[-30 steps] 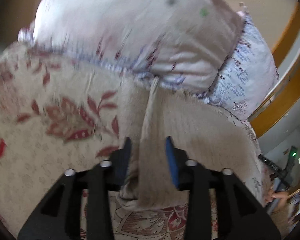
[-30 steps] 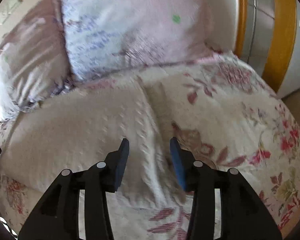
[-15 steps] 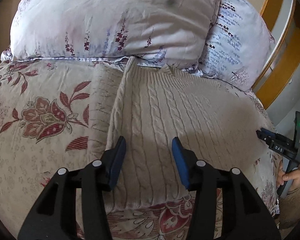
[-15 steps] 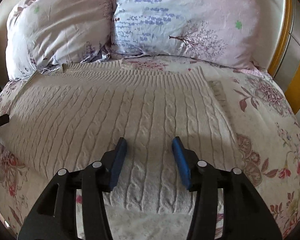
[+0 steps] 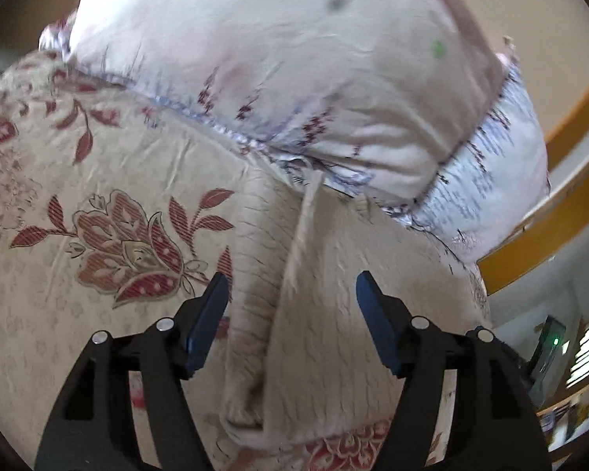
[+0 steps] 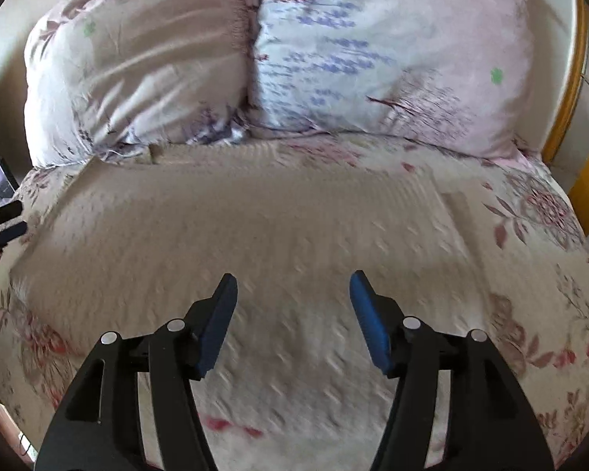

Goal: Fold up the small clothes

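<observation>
Left wrist view is looking along the left gripper (image 5: 290,306), whose blue-padded fingers (image 5: 208,320) are standing spread apart with nothing between them but air, hovering over the cream cable-knit sweater (image 5: 333,314). From this side the sweater is lying on the floral bedspread (image 5: 98,196) with one long edge doubled over into a soft raised ridge that is running from under the pillows toward the near edge of the bed, where the knit is bunching into a rounded fold. To the ridge's left the bedspread is lying bare, a smooth woven cloth with red leaf and flower figures, giving free room on that side; at the head of the bed a crinkled pink pillow (image 5: 294,59) is overlapping a pale blue-printed pillow (image 5: 498,180), and both are touching the sweater's far edge. Right wrist view is showing the right gripper (image 6: 292,310) likewise released, its fingers wide apart above the knit, which is spreading broad and fairly flat across the middle of the bedspread (image 6: 542,255), its ribbed far edge reaching the pillows (image 6: 373,59). Bare bedspread is showing along the right edge, and an orange-yellow wooden frame (image 6: 569,98) is standing beyond it. Both views are blurred, so the finer stitch pattern is hard to make out.
</observation>
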A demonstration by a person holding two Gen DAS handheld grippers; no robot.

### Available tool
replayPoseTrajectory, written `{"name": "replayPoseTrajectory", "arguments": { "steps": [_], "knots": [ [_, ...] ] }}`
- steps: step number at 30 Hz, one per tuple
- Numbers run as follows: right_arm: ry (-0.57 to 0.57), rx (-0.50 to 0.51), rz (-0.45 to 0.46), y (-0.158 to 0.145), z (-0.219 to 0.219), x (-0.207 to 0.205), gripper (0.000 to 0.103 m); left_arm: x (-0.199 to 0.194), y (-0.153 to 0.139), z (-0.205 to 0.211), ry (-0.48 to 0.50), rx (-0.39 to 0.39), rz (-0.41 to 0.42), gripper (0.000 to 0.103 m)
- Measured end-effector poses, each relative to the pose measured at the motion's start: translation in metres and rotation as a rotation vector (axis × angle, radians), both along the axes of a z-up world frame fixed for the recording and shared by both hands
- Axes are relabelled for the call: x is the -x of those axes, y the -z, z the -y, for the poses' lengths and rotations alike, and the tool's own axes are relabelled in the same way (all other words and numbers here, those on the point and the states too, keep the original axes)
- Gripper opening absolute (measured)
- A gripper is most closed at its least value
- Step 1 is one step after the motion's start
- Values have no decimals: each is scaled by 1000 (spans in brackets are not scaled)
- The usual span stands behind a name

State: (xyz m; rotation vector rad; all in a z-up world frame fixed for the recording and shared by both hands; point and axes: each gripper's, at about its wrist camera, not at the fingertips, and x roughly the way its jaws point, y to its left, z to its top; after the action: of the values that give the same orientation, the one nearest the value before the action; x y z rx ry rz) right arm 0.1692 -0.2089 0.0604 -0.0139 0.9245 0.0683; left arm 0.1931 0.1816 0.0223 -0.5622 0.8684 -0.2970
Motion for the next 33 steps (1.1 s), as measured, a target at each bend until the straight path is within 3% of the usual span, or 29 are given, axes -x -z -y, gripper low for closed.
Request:
{"name": "replayPoseTrajectory", "arguments": {
  "steps": [4, 11, 16, 21, 27, 33],
  "knots": [
    [-13, -25, -16, 8, -15, -14, 62, -16, 13, -6, -9, 89, -61, 68],
    [-25, -42, -20, 16, -31, -29, 62, -25, 21, 2, -4, 85, -79, 68],
    [-30, 30, -16, 25, -43, -29, 66, -28, 22, 7, -5, 101, -73, 68],
    [-31, 16, -17, 26, -40, -29, 66, -31, 22, 10, -9, 122, -75, 68],
    [-31, 13, -15, 26, -41, -28, 67, -34, 26, 10, -19, 175, -93, 59],
    [-34, 9, -18, 26, -40, -28, 67, -39, 31, 17, -8, 216, -135, 42]
  ]
}}
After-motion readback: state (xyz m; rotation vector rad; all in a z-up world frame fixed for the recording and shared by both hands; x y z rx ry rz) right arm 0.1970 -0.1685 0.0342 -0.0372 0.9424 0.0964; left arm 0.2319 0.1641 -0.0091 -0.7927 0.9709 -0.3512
